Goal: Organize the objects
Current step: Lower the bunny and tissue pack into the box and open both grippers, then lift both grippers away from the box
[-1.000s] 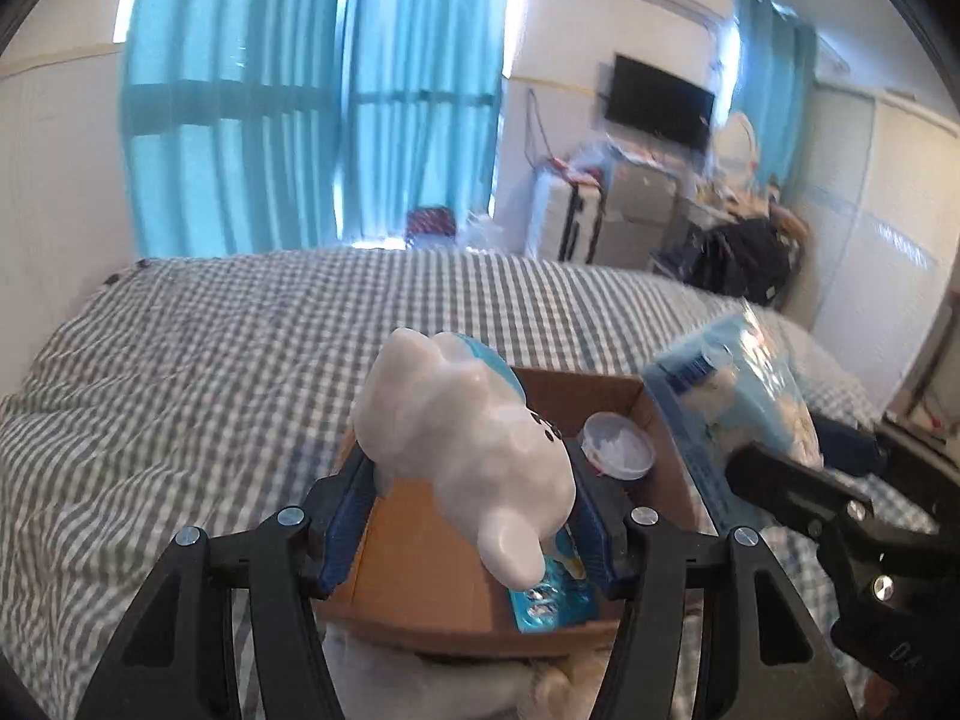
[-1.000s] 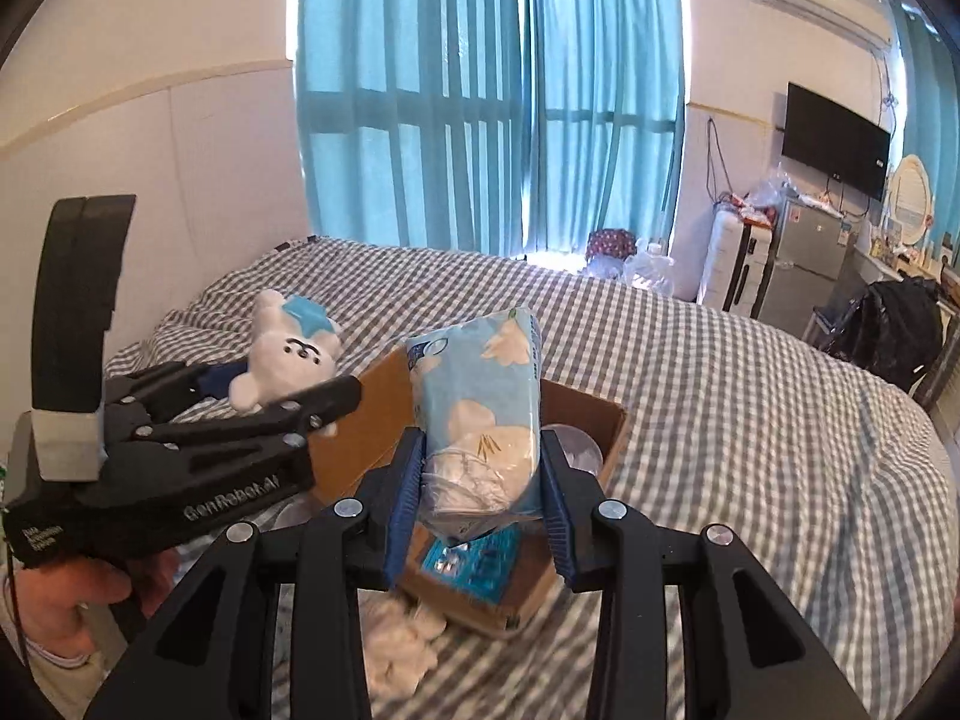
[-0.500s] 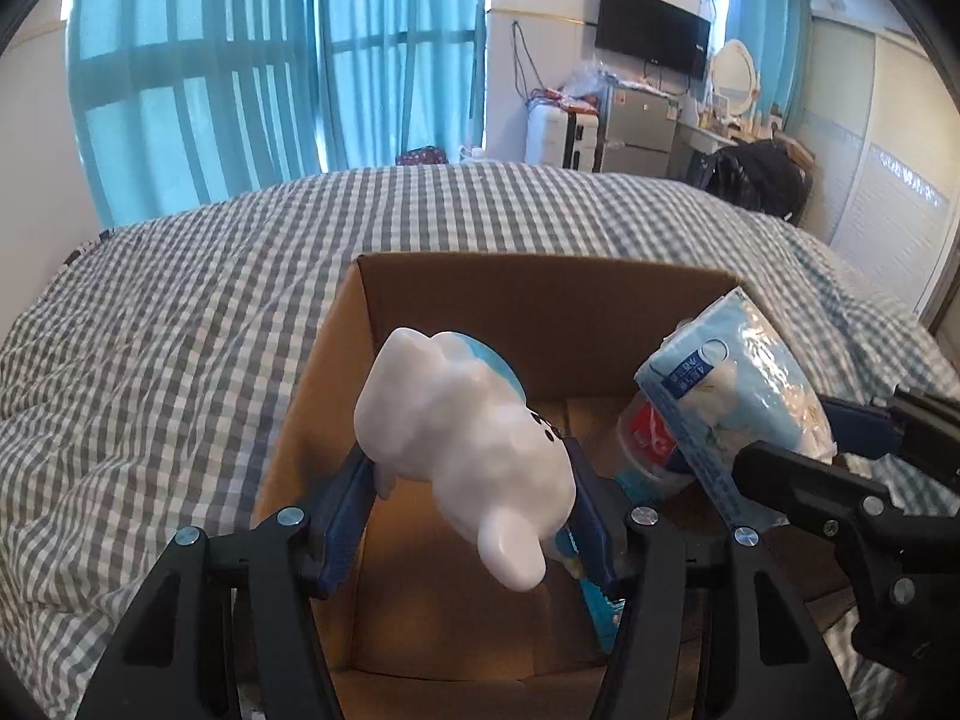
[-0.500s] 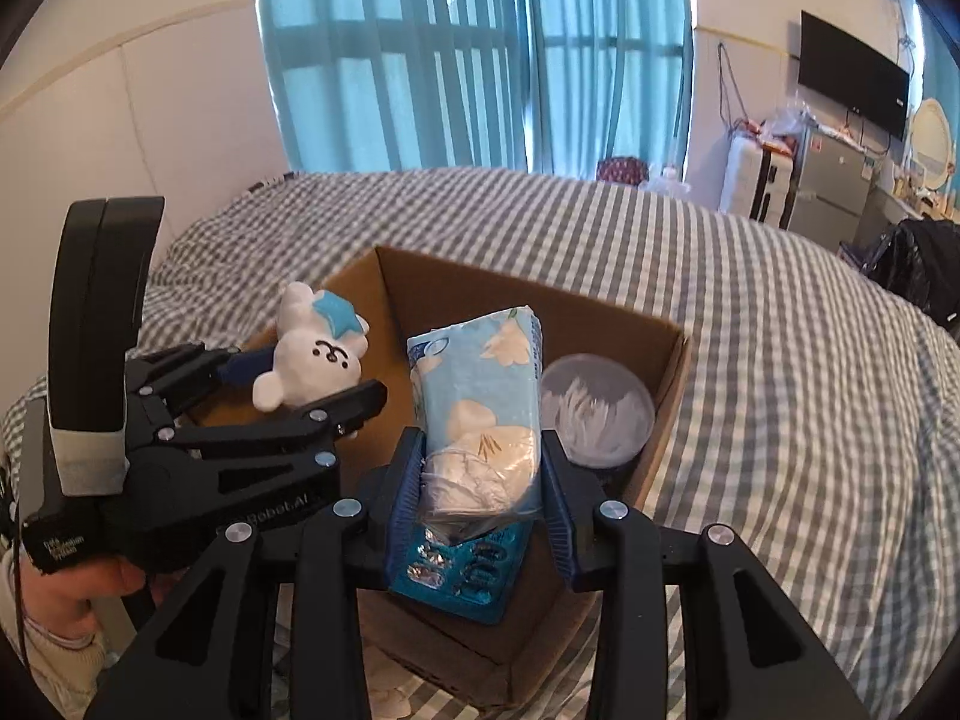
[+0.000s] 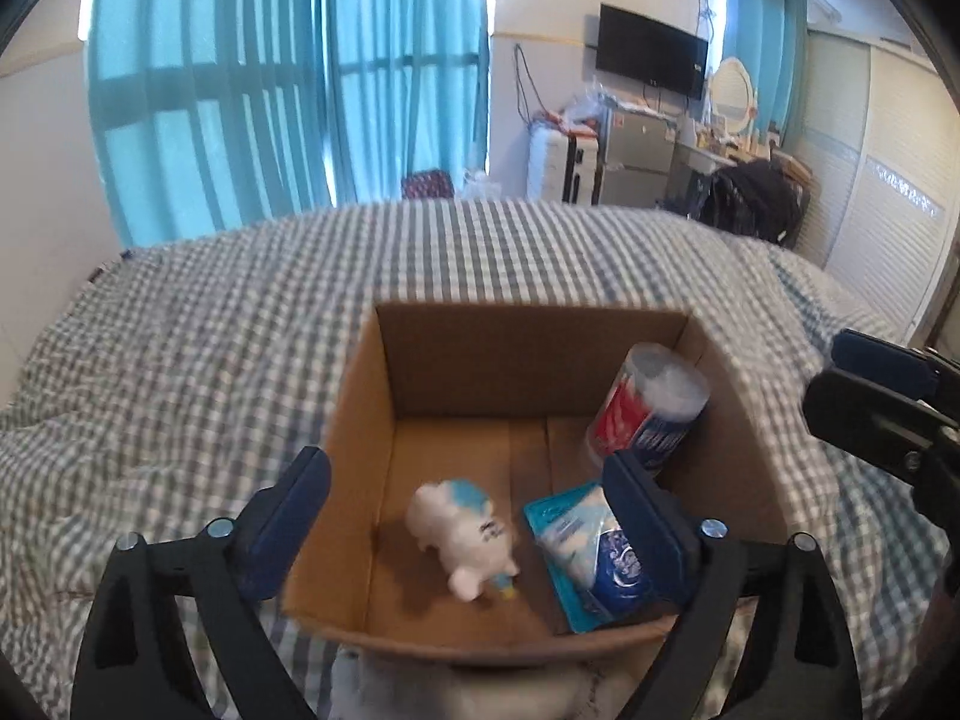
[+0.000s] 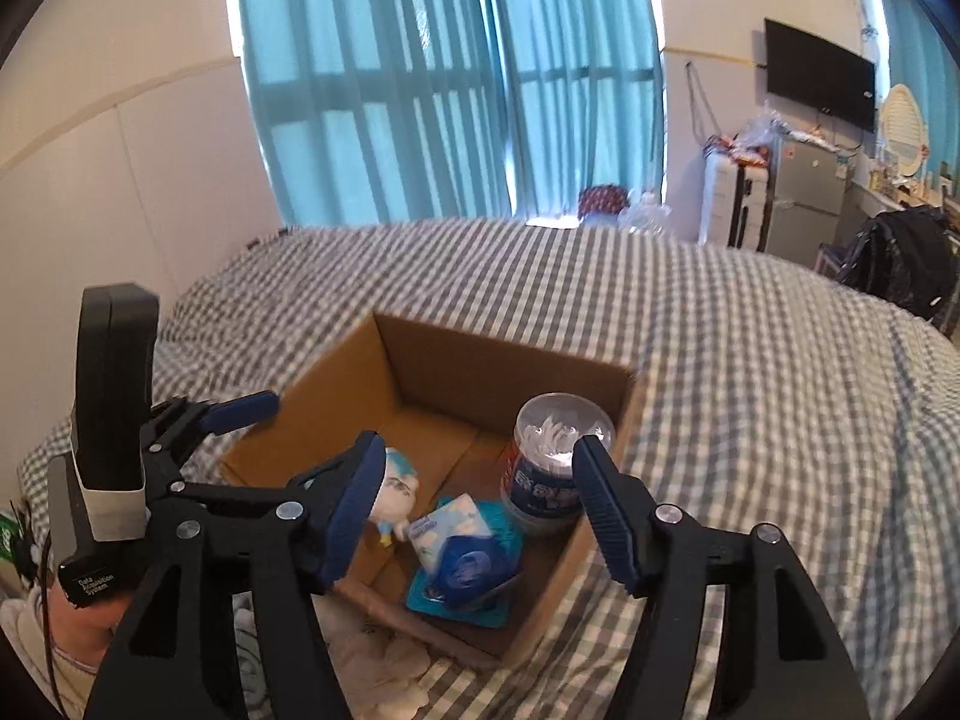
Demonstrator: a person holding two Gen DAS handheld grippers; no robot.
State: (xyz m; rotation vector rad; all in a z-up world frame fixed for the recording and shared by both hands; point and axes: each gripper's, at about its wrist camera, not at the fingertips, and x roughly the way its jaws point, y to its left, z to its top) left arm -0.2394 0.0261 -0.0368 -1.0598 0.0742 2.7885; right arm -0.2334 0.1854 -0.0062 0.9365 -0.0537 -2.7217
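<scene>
surface: bed (image 5: 180, 372) covered by a grey-and-white checked cover | directly on it: an open cardboard box (image 5: 360, 420) is set near the front edge | at the box's front: pale crumpled fabric (image 6: 384, 666), possibly cloth, seen blurred

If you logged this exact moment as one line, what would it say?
left tongs: open, empty | right tongs: open, empty | white plush bear toy, blue-white tissue pack: lying inside brown cardboard box | bed: gingham

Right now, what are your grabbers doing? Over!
Left gripper open, empty. Right gripper open, empty. Plush, tissue pack in box. Nothing blocking.
</scene>
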